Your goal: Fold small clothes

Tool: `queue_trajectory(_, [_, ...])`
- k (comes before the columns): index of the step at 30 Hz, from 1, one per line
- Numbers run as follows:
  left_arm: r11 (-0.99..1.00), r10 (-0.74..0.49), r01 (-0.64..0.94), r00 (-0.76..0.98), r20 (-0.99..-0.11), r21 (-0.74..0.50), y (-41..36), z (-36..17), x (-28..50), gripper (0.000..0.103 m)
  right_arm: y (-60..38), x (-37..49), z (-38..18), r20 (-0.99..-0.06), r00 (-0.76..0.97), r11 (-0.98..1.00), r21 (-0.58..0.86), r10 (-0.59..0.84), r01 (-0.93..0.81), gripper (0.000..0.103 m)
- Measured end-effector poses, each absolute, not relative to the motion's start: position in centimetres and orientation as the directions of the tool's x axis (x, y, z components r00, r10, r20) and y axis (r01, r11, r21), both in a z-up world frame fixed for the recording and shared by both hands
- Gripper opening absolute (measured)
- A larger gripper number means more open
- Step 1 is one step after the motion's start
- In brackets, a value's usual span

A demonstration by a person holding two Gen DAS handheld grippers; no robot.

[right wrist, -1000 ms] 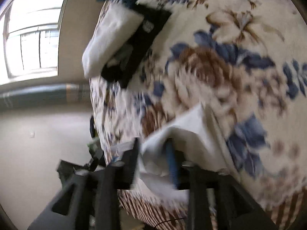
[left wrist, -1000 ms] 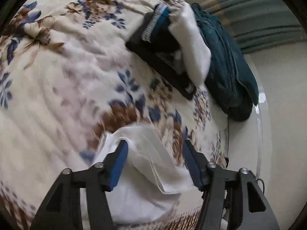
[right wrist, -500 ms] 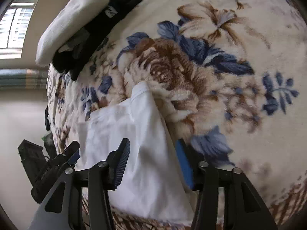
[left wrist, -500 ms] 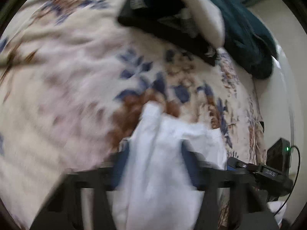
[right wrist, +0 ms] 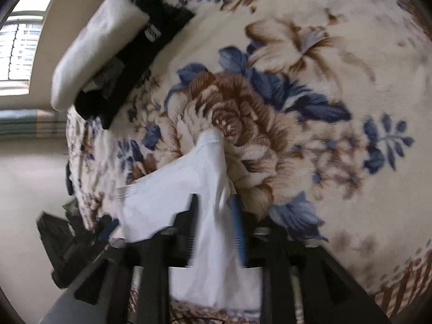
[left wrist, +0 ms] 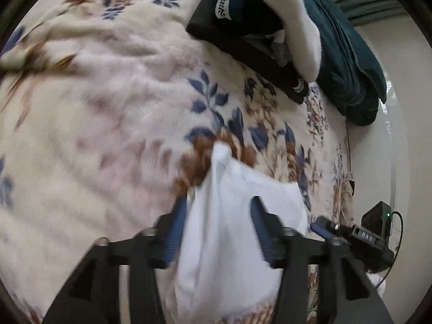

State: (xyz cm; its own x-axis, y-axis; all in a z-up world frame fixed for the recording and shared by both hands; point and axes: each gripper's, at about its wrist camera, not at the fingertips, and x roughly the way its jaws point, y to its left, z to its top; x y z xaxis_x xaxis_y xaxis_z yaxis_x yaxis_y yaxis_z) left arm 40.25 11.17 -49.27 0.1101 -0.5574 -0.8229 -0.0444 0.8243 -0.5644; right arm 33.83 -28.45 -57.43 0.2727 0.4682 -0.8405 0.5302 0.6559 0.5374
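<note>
Right gripper: its jaws are clenched on a fold of the white garment, which rises between the blue pads to a pointed corner lying on the brown rose of the floral blanket. Left gripper: its jaws stand apart, the same white garment draped between them; no pad visibly presses the cloth, so they appear released, though blur makes this uncertain. The garment lies at the near edge of the bed, its lower hem reaching the blanket's striped border. Beyond its tip a wide stretch of blanket lies open up to the pile of dark and white clothes at the far edge, beside a teal garment. In the left view the right gripper's tip sits just beside the garment's right edge, near the bedside. Half a second ago the right jaws stood wide about the cloth; they have since closed on it, and the garment is bunched narrower. The left jaws hold much the same spread. Both views are motion-blurred; the garment's lower part is hidden behind the gripper bodies.
</note>
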Motion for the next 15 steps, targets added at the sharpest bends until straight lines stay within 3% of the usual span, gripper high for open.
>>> queue_trajectory(6, [0.856,-0.516,-0.04,-0.003,-0.856,-0.516,9.4,-50.9,35.9,0.051,-27.2,32.0,-57.4,-0.838,0.216,0.682,0.536,0.501,0.497,0.033])
queue_trajectory(8, [0.84,-0.541,-0.056,-0.006,-0.841,-0.54,8.5,-52.1,35.2,0.047,-26.3,31.6,-58.4,-0.83,0.182,0.687,0.543,0.528,0.482,0.033])
queue_trajectory(9, [0.82,-0.569,-0.065,0.009,-0.822,-0.568,8.2,-52.2,35.0,0.043,-26.0,31.5,-58.9,-0.828,0.163,0.689,0.541,0.536,0.481,0.033])
queue_trajectory(10, [0.782,-0.617,-0.079,0.038,-0.786,-0.618,8.0,-52.0,34.8,0.015,-25.7,31.3,-59.4,-0.828,0.144,0.692,0.536,0.541,0.483,0.033])
queue_trajectory(11, [0.747,-0.657,-0.091,0.051,-0.752,-0.658,7.9,-51.8,34.7,0.005,-25.5,31.1,-59.7,-0.825,0.138,0.688,0.539,0.548,0.485,0.033])
queue_trajectory(13, [0.681,-0.719,-0.115,0.087,-0.69,-0.724,8.3,-51.2,34.7,0.005,-25.6,30.7,-59.8,-0.818,0.152,0.675,0.549,0.554,0.493,0.033])
queue_trajectory(15, [0.55,-0.8,-0.236,0.127,-0.586,-0.801,10.4,-52.4,34.7,0.005,-25.9,30.6,-60.0,-0.816,0.158,0.668,0.551,0.555,0.5,0.032])
